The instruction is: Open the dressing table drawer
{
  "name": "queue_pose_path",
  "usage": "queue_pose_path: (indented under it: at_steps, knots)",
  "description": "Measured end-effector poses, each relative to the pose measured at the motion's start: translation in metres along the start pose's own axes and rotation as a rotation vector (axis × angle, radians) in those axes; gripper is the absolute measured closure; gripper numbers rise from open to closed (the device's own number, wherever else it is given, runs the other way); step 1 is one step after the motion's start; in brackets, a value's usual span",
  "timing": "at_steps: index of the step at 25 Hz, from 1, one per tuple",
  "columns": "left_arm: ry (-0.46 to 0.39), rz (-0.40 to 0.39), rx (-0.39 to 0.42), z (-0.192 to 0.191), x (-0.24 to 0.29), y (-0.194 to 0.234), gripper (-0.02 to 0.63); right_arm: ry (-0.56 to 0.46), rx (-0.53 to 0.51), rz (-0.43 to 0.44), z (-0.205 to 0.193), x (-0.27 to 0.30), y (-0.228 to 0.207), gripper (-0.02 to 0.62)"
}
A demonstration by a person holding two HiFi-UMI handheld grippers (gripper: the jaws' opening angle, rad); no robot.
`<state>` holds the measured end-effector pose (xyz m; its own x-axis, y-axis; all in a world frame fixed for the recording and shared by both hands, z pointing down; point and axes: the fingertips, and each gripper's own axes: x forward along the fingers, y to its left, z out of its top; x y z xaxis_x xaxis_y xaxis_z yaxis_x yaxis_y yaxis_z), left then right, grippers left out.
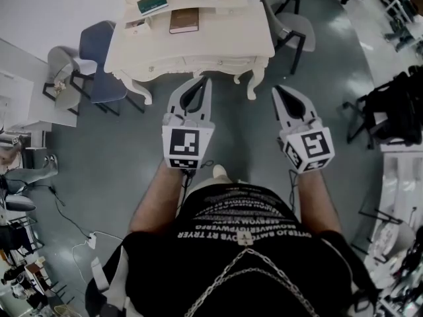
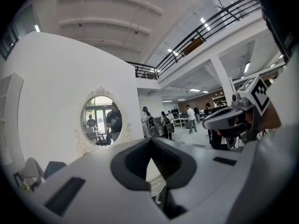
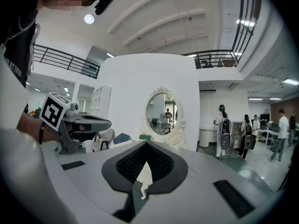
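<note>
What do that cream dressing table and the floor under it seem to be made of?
The dressing table looks like wood painted cream with a satin finish: its curved carved legs and moulded front suggest so, though it might be moulded board. The floor seems smooth grey-green coated concrete or resin: seamless, with soft reflections of light.

- Tabletop (image 1: pixel 244 25): far part cut off by the head view's top edge.
- Drawer (image 1: pixel 198 63): front foreshortened; handle too small to be made out.
- Book (image 1: pixel 184 20): title unreadable.
- In both gripper views, the table is largely hidden behind the left claw (image 2: pixel 151 141) and right claw (image 3: pixel 146 143); only a sliver is seen.
</note>
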<state>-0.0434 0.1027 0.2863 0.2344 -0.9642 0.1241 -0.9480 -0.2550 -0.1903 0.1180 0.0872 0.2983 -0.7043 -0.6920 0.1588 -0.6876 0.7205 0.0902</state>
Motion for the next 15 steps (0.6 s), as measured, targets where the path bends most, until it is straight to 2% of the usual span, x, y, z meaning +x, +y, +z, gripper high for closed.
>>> queue_pose_path:
  at_steps: [8, 15]
  knots:
    - [-0.007, -0.001, -0.013, -0.009, 0.010, 0.031, 0.603, 0.010, -0.012, -0.007, 0.001, 0.032, 0.008, 0.594]
    - [-0.001, -0.007, -0.027, -0.022, 0.015, 0.041, 0.603, 0.017, -0.020, -0.022, 0.000, 0.041, 0.014, 0.594]
